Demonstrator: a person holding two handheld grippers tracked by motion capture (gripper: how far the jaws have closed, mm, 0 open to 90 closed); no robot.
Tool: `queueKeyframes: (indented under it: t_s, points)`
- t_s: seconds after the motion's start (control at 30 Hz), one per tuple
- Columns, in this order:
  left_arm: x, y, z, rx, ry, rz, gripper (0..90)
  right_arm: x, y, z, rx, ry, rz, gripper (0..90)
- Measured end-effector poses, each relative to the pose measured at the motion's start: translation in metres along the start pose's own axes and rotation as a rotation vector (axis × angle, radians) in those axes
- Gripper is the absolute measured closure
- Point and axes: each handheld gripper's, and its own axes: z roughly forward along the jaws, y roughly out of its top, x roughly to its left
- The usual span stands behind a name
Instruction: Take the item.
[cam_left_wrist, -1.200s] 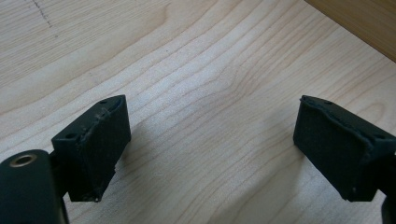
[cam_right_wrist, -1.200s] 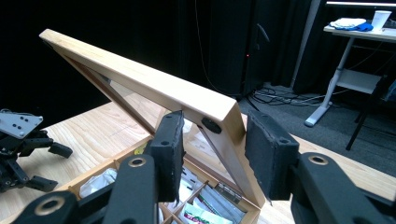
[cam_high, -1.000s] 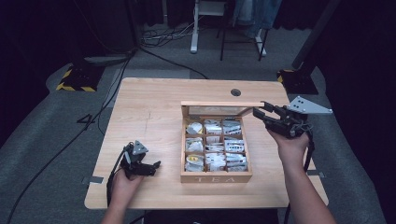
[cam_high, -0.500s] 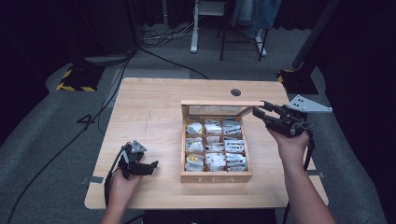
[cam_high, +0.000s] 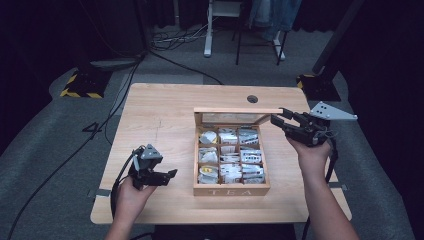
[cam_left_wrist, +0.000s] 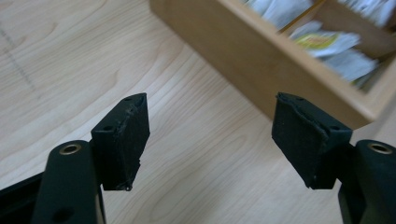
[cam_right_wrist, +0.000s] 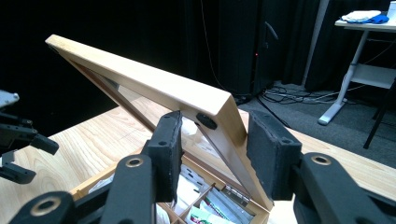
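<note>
**A:** What is on the table?

**B:** A wooden tea box stands right of the table's middle, with "TEA" on its near wall. Its lid is raised at the far side, roughly upright. Inside, dividers form small compartments in three rows, each holding paper tea bags, mostly white and grey, with a yellow one at the near left.

**A:** Where are the grippers?

**B:** In the high view, the right gripper is held at the lid's right end, above the box's far right corner. The left gripper is held low over the table's near left part, left of the box and apart from it, pointing towards it.

**A:** Is the right gripper holding the lid?

**B:** In the right gripper view, the lid's free corner lies between the two black jaws. The left pad sits against the lid's underside edge. The right pad is just beside the outer face; I cannot tell whether it presses there. The lid tilts up and away to the left, with the tea bags visible below.

**A:** And the left gripper?

**B:** Its jaws stand spread with nothing between them, though they have just been closing somewhat. In the left gripper view, bare tabletop shows between the pads, and the box's near left corner lies just ahead to the right.
</note>
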Motion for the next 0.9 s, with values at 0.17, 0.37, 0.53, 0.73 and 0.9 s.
queueKeyframes:
  t_s: [0.17,0.37,0.53,0.73,0.9]
  points:
    - [-0.01,0.015,-0.003,-0.01,-0.039,0.025,28.4,0.0,-0.001,-0.001,-0.004,0.004,0.0,55.3]
    - [-0.034,0.04,-0.002,-0.035,-0.1,0.099,28.5,0.0,-0.002,-0.001,-0.006,0.004,0.004,55.1]
    - [-0.045,0.053,0.004,-0.03,-0.155,0.114,29.5,0.0,-0.002,-0.001,-0.01,0.005,0.007,54.8]
    - [-0.059,0.065,0.013,-0.029,-0.184,0.142,29.7,0.0,-0.002,-0.001,-0.007,0.007,0.004,54.5]
    - [-0.069,0.073,0.022,-0.032,-0.216,0.159,29.7,0.0,-0.002,-0.001,-0.01,0.008,0.005,54.4]
